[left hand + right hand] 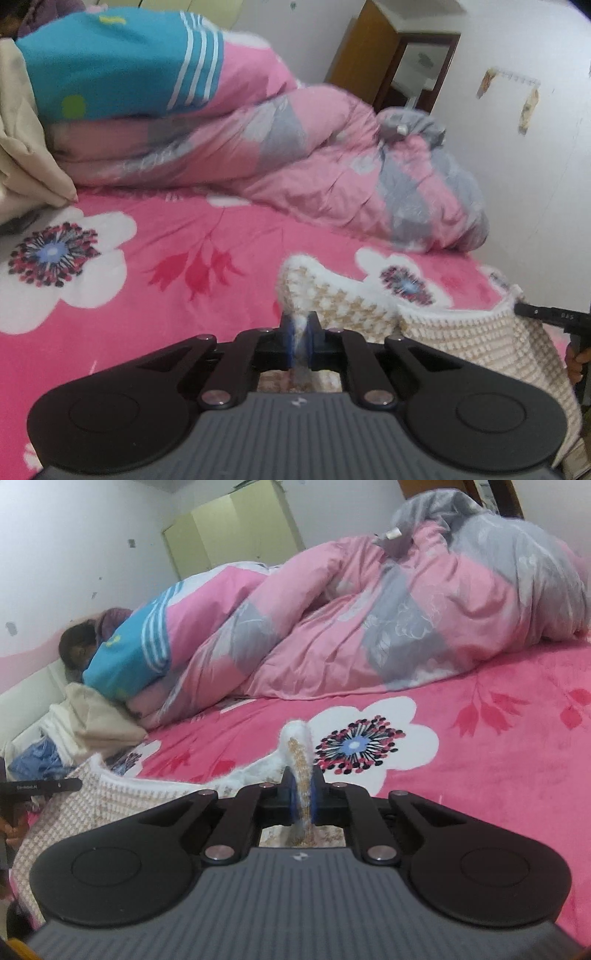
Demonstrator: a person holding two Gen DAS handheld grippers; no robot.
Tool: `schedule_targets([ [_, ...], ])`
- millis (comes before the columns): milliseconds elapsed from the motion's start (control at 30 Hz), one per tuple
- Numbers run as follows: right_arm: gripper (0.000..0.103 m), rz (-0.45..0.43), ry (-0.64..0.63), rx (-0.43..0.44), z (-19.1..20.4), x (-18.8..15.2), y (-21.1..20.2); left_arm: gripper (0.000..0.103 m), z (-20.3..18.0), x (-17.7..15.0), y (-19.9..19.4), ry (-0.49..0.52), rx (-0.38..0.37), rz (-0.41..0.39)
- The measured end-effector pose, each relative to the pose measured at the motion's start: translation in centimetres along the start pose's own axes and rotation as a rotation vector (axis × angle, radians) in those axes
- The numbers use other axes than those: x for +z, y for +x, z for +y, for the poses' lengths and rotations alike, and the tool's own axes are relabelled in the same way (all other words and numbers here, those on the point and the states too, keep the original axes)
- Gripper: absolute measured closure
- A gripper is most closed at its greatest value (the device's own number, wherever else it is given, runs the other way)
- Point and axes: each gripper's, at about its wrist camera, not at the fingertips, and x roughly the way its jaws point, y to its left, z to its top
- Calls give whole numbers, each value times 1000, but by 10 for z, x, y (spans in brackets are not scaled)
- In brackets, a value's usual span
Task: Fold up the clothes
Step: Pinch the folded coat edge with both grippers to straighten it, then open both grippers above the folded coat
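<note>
A cream and tan houndstooth knit garment (343,302) with a fuzzy white edge lies on the pink flowered bed sheet (147,280). My left gripper (300,334) is shut on a fold of it, with the rest spreading to the right. In the right wrist view the same garment (110,797) stretches to the left, and my right gripper (301,797) is shut on another upright fold of its edge. The tip of the other gripper shows at the right edge (546,317) of the left view and at the left edge (40,788) of the right view.
A bulky pink and grey quilt (369,627) with a blue striped cover (110,66) lies heaped across the far side of the bed. A beige pillow (26,155) sits at the head. A wooden cabinet (369,48) and white walls stand beyond.
</note>
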Motion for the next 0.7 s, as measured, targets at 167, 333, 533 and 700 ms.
schedule_targets([
  [167,98,70,70,-37,-26,-19,33,96,12,-3,26,-28,9,44],
  [333,98,32,55,-27,-22,-14,27,96,20,-7,32,-52,19,77],
  [533,97,132,118,-54,-43,-48,53,78,32,-14,41,-88,38,129],
  [700,74,108,148,-95,-44,-31,25,67,35,-5,14,-93,119,90],
])
